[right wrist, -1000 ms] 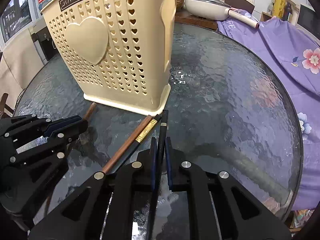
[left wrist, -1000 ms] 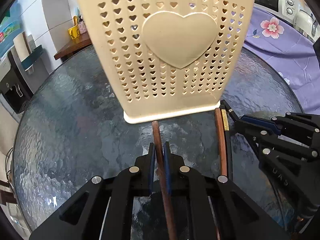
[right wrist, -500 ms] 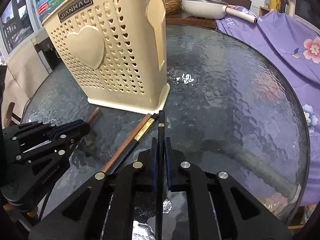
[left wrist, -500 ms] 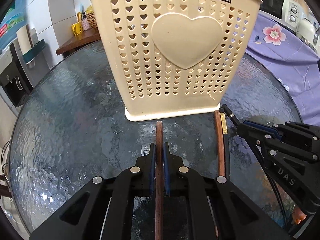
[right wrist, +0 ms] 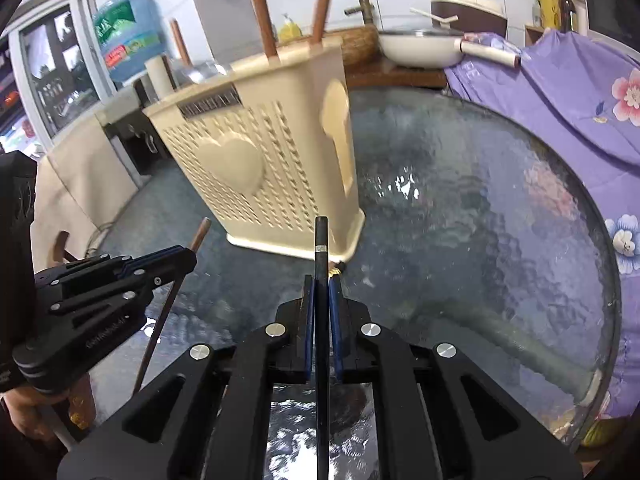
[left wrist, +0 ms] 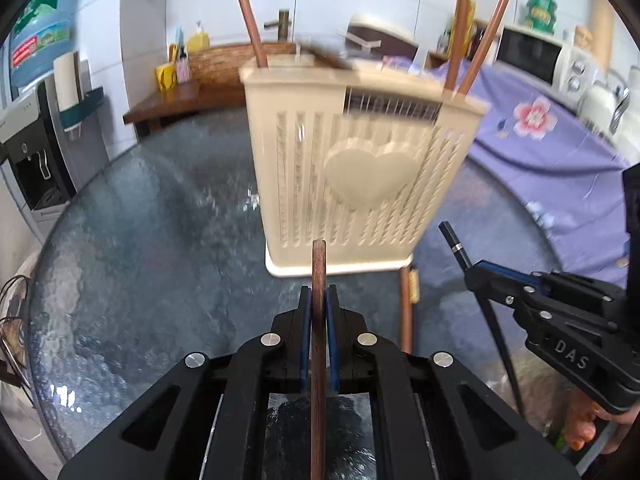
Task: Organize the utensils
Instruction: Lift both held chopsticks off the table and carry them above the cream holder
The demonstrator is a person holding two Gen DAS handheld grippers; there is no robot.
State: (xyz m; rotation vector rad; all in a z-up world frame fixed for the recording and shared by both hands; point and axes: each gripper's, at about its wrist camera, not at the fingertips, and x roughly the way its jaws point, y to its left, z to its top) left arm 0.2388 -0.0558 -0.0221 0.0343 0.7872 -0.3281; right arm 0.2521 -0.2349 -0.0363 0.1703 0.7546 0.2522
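Jaws-held brown chopstick (left wrist: 319,276) pointing basketward (left wrist: 360,168)

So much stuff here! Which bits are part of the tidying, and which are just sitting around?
Part of the job: brown chopstick in left claw; black chopstick in right claw; cream holder; chopstick on table.

Just lying about: pan, water jug, microwave.

Bright, even indoor light. Motion blur smears the cream basket (left wrist: 360,168) (worst in left view); glare patches on the glass surface (right wrist: 460,220); fisheye-bent edges.
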